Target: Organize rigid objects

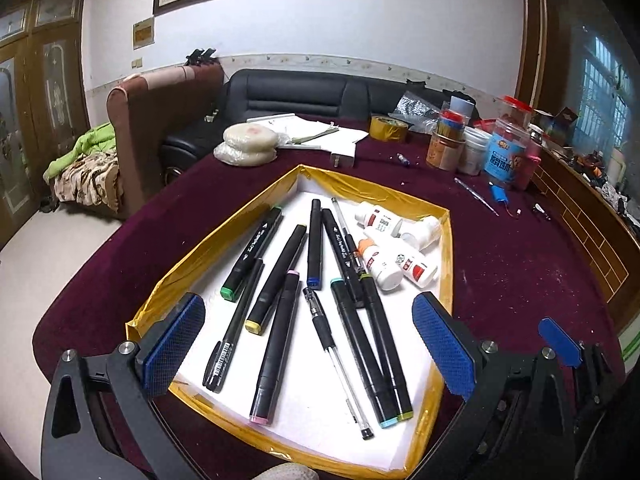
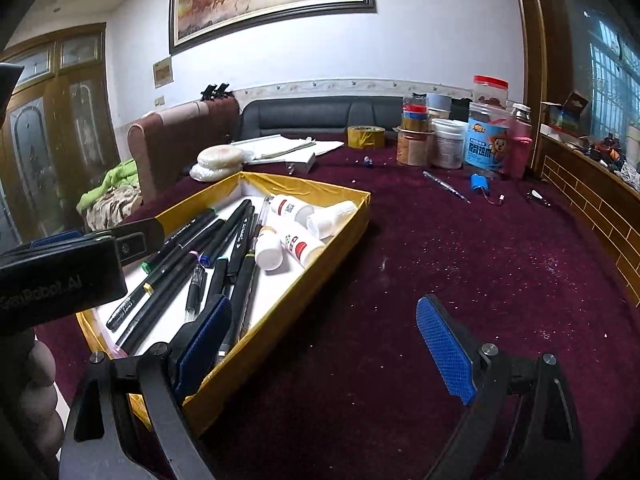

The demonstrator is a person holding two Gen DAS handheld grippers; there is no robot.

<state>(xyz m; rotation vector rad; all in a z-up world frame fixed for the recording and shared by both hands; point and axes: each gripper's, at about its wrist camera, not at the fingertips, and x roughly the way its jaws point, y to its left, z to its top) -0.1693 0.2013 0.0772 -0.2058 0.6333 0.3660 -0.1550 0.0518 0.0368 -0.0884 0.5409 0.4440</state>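
Left gripper (image 1: pixel 308 344), jaws apart and empty, hangs nearer the pens (image 1: pixel 280 304), their long axes running straight ahead; right gripper (image 2: pixel 324 352) gapes empty beside the tray (image 2: pixel 280 320).

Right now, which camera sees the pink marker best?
Left wrist view: the pink marker lies whole and unhidden in the tray. In the right wrist view only its pale pink cap peeks out among the pens.
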